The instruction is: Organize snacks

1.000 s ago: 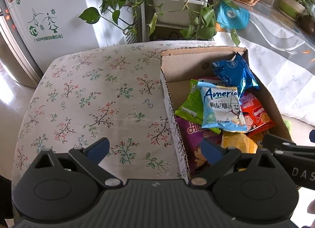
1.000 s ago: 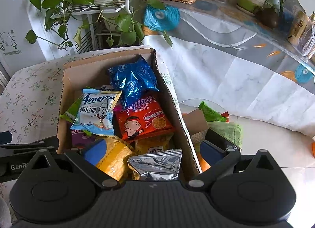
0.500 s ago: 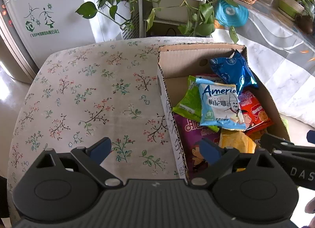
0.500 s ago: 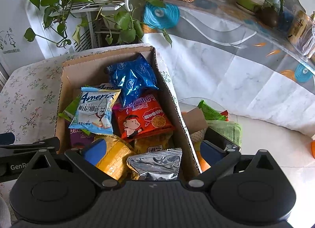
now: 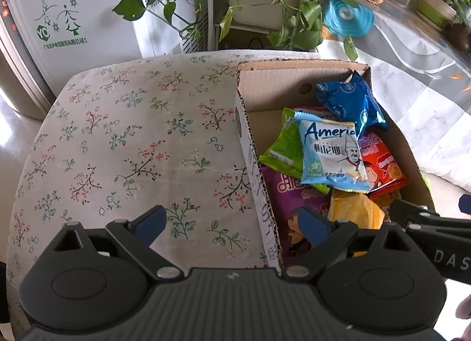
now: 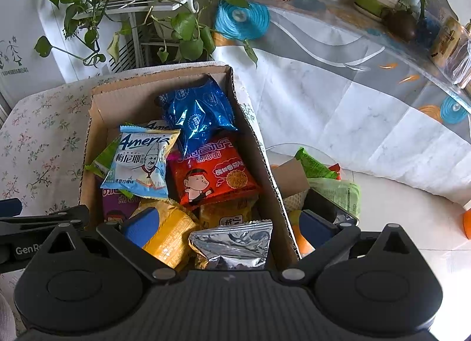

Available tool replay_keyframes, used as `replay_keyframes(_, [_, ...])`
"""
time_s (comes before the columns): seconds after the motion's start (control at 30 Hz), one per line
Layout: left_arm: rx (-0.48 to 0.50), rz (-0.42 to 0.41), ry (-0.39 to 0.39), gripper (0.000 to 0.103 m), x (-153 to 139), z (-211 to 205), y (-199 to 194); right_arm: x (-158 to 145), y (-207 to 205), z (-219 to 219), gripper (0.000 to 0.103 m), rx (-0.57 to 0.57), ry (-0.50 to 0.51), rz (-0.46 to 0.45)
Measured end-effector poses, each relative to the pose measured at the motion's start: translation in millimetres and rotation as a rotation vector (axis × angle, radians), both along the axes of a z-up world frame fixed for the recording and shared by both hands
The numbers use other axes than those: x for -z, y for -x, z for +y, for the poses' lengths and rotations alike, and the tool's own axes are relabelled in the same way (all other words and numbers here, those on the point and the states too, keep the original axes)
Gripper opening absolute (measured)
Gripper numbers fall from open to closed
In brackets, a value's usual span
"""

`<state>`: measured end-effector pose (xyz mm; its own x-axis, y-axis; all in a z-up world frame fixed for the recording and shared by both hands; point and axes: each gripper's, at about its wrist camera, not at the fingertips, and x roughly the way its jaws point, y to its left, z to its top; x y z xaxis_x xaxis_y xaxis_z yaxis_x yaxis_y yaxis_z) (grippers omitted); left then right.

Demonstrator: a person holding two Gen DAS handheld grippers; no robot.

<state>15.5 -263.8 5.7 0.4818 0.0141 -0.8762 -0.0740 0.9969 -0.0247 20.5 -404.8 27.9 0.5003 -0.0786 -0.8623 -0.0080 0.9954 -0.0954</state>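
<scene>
Over the cardboard box (image 5: 300, 88), both claws unmoved.

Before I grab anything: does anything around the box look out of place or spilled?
Yes. Several snack packets lie outside the cardboard box, low down beside its right wall, next to a loose cardboard scrap. Inside, the packets are heaped crookedly, the light blue packet on top.

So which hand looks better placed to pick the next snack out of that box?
Probably the right. Its tongs hang open over the cardboard box, with the yellow packet and silver packet just below. The left tongs straddle the box's side wall, one finger over the floral cloth.
</scene>
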Motion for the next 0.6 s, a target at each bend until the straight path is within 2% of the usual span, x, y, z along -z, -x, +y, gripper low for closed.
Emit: replay_keyframes(0.6, [0.003,-0.002,0.016,0.095,0.6,5.5,-2.3,0.4,-2.4,4.8,0.103,-0.009,0.008,-0.002])
